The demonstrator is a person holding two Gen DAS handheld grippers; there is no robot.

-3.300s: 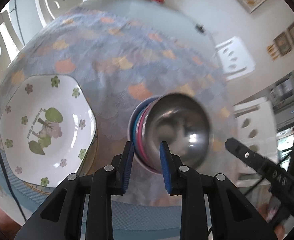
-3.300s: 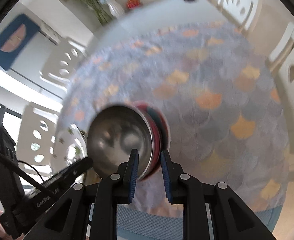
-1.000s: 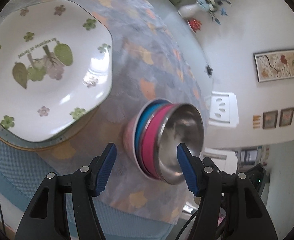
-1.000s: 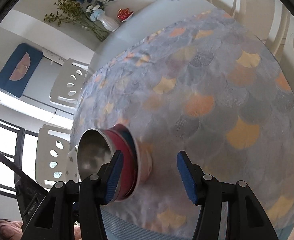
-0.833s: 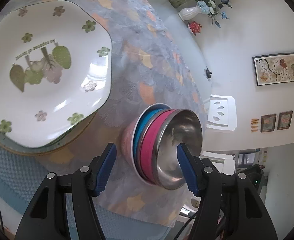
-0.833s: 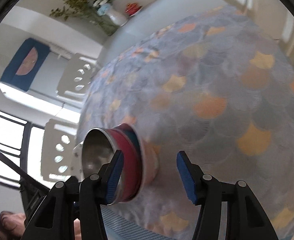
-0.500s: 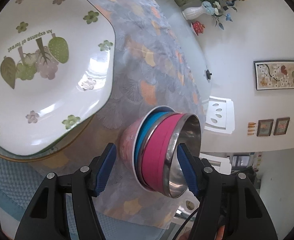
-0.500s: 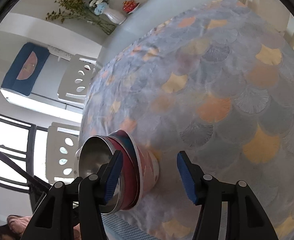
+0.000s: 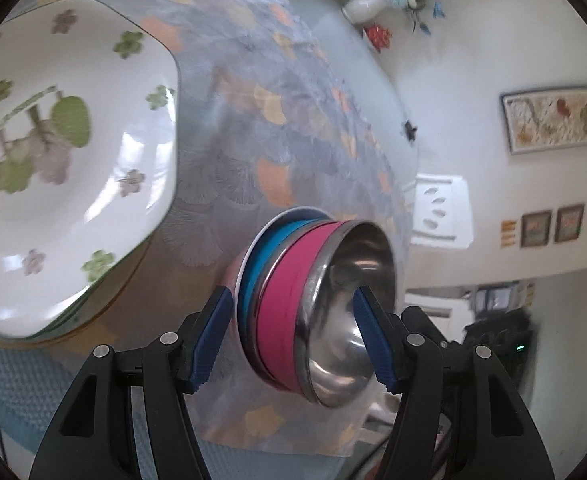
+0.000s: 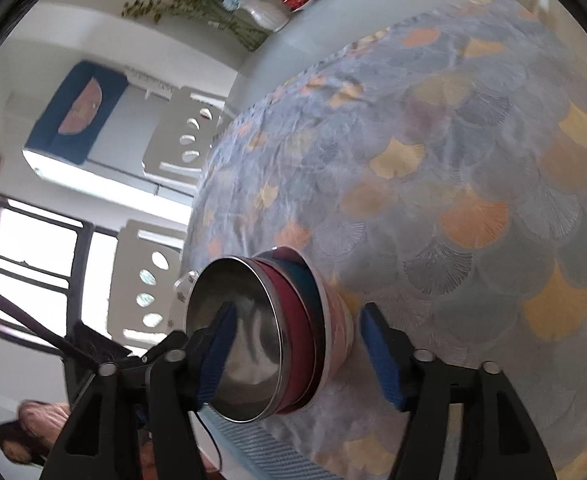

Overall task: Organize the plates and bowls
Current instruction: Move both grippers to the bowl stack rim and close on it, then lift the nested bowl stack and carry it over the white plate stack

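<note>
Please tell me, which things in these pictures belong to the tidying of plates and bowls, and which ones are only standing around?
Belong to the job:
- stack of bowls, steel bowl on top
- flowered plate
- left tool, open
- right tool, jaws opening

Only standing around:
- vase of flowers
- white chairs
- framed pictures
- patterned tablecloth

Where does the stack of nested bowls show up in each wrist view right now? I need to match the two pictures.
Left wrist view: the stack of nested bowls sits low and centre, between the left tool's blue pads.
Right wrist view: the stack sits low and left of centre, between the right tool's opening pads.
Shared landmark: the white vase of flowers, near the top in both views.
</note>
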